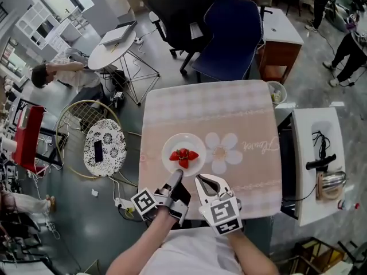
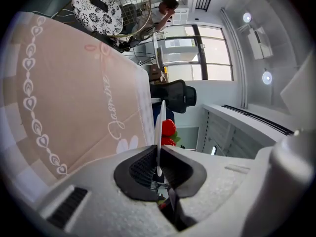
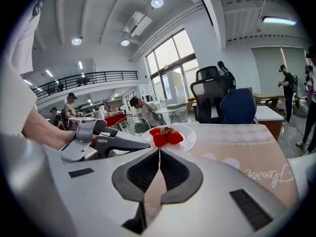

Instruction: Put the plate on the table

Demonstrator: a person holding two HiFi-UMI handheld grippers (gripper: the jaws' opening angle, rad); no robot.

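At the near-left part of the tabletop (image 1: 229,107): the plate (image 1: 193,144) sat low over or on the pink cloth, just beside a printed flower (image 1: 222,152). Whether its base touched the cloth could not be told.
Load: strawberries (image 1: 183,156) lay loose in a small heap at the plate's middle.
Left gripper (image 1: 175,176): its jaws were closed on the plate's near rim, and its own view showed the thin white edge pinched between the pads.
Right gripper (image 1: 205,181): its jaws were pressed together on nothing. It was just beside the left gripper, near the rim but apart from it.
Handling: the plate looked stiff, glazed and breakable, and probably light. Held at one spot on a smooth rim, it would likely sag away from the grip, and the berries could roll if it tilted.
Where to hold: the rim was the only part that offered a hold. The near edge suited this, with a deep bite and the plate kept level.
Edges: the plate was closer to the tabletop's left and front edges than to the others.
Open room: bare cloth stretched to the right and toward the far side. The chairs (image 1: 223,33) beyond the far edge, the white cabinet (image 1: 315,130) at the right and the patterned stool (image 1: 104,148) at the left all stood off the tabletop, well apart from the plate.
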